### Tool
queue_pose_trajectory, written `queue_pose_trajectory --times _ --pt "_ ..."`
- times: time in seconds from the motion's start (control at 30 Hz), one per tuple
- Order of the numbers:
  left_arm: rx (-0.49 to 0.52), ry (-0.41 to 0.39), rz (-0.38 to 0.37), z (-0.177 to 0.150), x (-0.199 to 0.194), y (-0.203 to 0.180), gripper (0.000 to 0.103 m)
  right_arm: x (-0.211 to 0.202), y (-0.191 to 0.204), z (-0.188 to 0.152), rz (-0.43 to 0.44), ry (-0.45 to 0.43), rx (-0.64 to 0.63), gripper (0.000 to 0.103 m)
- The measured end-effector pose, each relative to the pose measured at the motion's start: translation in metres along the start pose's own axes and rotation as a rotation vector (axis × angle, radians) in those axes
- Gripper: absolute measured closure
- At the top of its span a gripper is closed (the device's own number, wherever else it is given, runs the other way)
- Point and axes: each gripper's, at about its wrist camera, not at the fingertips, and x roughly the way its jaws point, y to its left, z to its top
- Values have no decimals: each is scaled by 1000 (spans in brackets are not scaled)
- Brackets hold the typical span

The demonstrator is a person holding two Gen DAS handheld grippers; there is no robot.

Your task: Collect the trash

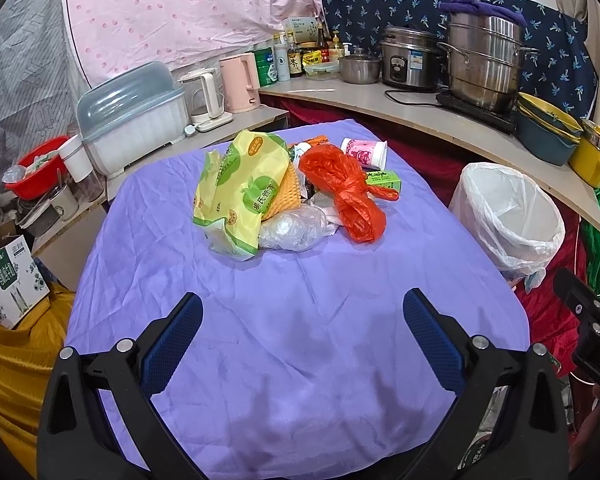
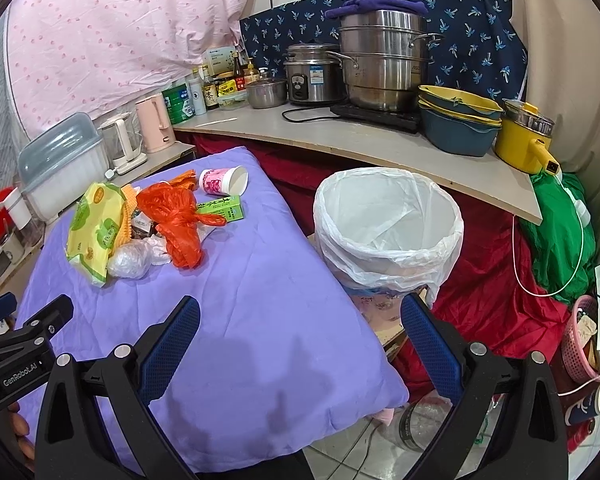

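Left wrist view: my left gripper (image 1: pixel 302 322) hangs over the near half of the purple-covered table (image 1: pixel 300 360), jaws spread wide, holding nothing. Trash pile near the far edge: yellow-green wrapper (image 1: pixel 236 192), orange plastic bag (image 1: pixel 342 192), clear crumpled bag (image 1: pixel 292 228), pink paper cup (image 1: pixel 364 152), green carton (image 1: pixel 384 181).

Right wrist view: my right gripper (image 2: pixel 300 322), jaws wide, empty, over the table's near right corner. White-lined bin (image 2: pixel 388 224) stands just beside the right edge.

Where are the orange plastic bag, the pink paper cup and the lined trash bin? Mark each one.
orange plastic bag (image 1: pixel 346 194), left wrist view, on its knotted middle.
pink paper cup (image 2: pixel 220 181), right wrist view, on its printed side.
lined trash bin (image 2: pixel 452 216), right wrist view, on its right rim.
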Motion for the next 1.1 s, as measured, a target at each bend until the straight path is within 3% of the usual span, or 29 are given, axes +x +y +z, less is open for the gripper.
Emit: queue_pose_trajectory --times 0.57,0.83,1.1 --pt "-64 17 20 12 20 23 7 14 -3 11 -10 -3 -3 7" --pt "-131 53 59 28 58 58 7 54 19 27 50 27 -14 7" --pt "-179 70 114 48 104 100 7 116 71 44 144 78 -40 7"
